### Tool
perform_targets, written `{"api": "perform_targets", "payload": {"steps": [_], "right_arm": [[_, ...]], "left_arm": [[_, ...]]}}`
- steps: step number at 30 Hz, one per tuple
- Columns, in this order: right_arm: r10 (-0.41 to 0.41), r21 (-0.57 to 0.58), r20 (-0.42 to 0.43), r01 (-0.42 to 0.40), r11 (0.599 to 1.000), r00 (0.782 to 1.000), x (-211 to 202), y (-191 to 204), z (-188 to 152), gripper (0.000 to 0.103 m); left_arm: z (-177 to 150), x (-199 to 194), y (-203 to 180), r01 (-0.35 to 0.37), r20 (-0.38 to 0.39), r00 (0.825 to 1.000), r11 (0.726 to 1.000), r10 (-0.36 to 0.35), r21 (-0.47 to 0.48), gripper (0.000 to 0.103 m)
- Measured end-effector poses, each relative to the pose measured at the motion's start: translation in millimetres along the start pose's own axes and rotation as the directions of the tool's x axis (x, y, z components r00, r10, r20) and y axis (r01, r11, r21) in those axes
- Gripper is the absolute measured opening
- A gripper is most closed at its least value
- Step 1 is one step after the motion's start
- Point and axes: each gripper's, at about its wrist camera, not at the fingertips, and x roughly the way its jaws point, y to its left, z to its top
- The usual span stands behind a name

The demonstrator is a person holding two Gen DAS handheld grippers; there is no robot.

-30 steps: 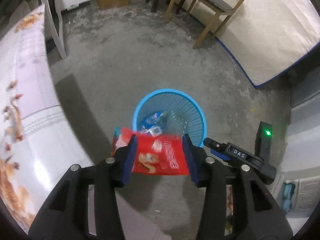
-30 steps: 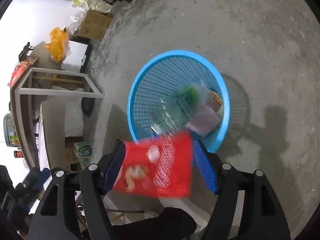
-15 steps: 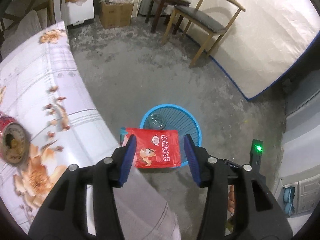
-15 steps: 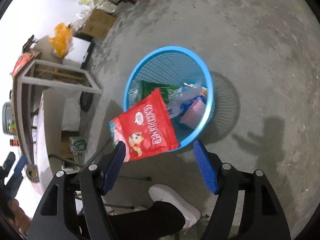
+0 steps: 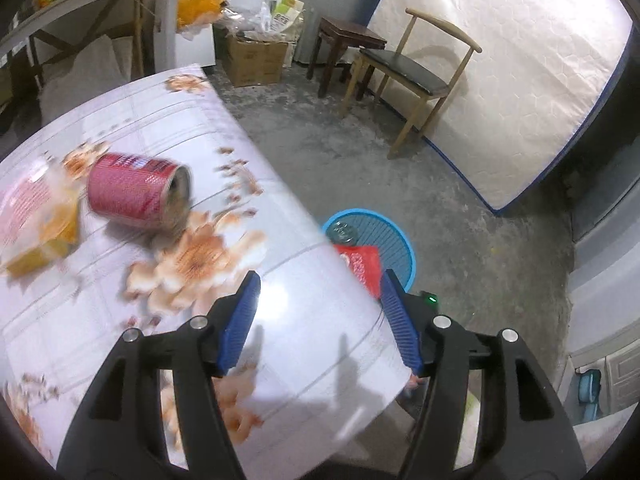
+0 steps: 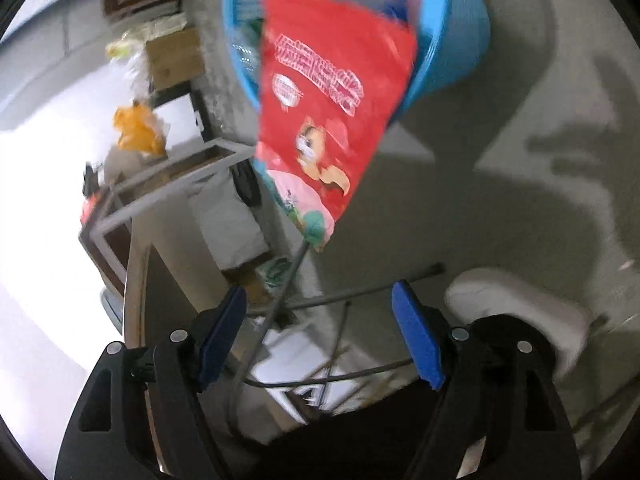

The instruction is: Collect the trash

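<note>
Both tools have just let go: the red snack bag [image 6: 328, 92] hangs at the blue basket [image 6: 460, 40] rim ahead of the spread right tool [image 6: 320, 334]. The left tool [image 5: 316, 320], spread and empty, now faces the tabletop [image 5: 300, 340], red can [image 5: 136, 190] ahead-left (likely next).

Can [image 5: 138, 190] on table [image 5: 280, 320]; basket [image 5: 404, 248] beside, below.

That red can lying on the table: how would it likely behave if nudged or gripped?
The red can lies on its side on the table, so a nudge across its length would probably roll it. Its open end faces the camera, so it is likely empty and light. Thin metal walls may dent under a firm squeeze.
</note>
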Motion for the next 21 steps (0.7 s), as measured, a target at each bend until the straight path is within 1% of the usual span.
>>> {"api": "perform_targets", "payload": {"steps": [4, 5, 7, 8, 9, 10, 11, 13, 15, 18, 19, 21], "right_arm": [[0.002, 0.059, 0.039, -0.005, 0.998, 0.999, 24.6, -4.9, 8.6, 0.073], [-0.009, 0.066, 0.056, 0.006, 0.998, 0.998, 28.2, -4.7, 10.7, 0.071], [-0.006, 0.077, 0.070, 0.001, 0.997, 0.998, 31.4, -4.5, 14.4, 0.058], [0.000, 0.081, 0.072, -0.006, 0.997, 0.997, 33.4, -3.5, 14.9, 0.054], [0.007, 0.076, 0.074, -0.013, 0.997, 0.997, 34.0, -1.4, 14.8, 0.046], [0.008, 0.066, 0.075, -0.013, 0.998, 0.997, 32.0, 1.6, 15.8, 0.035], [0.003, 0.053, 0.075, -0.007, 0.999, 0.997, 30.5, 5.4, 15.1, 0.031], [0.005, 0.024, 0.075, -0.007, 1.000, 0.997, 23.7, 12.0, 12.9, 0.012], [-0.017, -0.029, 0.081, 0.019, 0.999, 0.997, 14.0, 23.3, 9.9, 0.006], [-0.069, -0.143, 0.114, 0.085, 0.986, 0.991, -5.0, 44.8, 3.8, 0.004], [-0.102, -0.215, 0.141, 0.132, 0.968, 0.985, -13.8, 57.7, 0.3, 0.004], [-0.135, -0.293, 0.179, 0.184, 0.938, 0.974, -23.9, 73.9, -0.9, 0.004]], "left_arm": [[-18.7, -23.1, 13.5, -0.021, 0.032, 0.999, 0.999, 0.022, -0.036, 0.059], [-23.0, -27.4, 16.6, -0.023, 0.038, 0.999, 0.999, 0.024, -0.041, 0.059], [-28.6, -33.4, 23.7, -0.034, 0.048, 0.998, 0.998, 0.037, -0.049, 0.059], [-31.9, -35.4, 25.2, -0.039, 0.052, 0.998, 0.998, 0.042, -0.054, 0.059], [-35.3, -36.7, 25.9, -0.040, 0.053, 0.998, 0.998, 0.043, -0.058, 0.059], [-37.1, -37.3, 26.2, -0.041, 0.052, 0.998, 0.997, 0.044, -0.060, 0.059], [-38.2, -38.1, 26.3, -0.039, 0.053, 0.998, 0.997, 0.043, -0.059, 0.059], [-39.6, -38.0, 24.8, -0.036, 0.056, 0.998, 0.998, 0.039, -0.054, 0.059], [-39.2, -36.0, 23.5, -0.033, 0.055, 0.998, 0.998, 0.036, -0.053, 0.059], [-38.0, -33.5, 20.6, -0.023, 0.055, 0.998, 0.999, 0.026, -0.048, 0.059], [-38.0, -32.9, 19.6, -0.021, 0.056, 0.998, 0.999, 0.023, -0.046, 0.059], [-37.5, -32.3, 18.0, -0.020, 0.056, 0.998, 0.999, 0.022, -0.044, 0.059]]}}
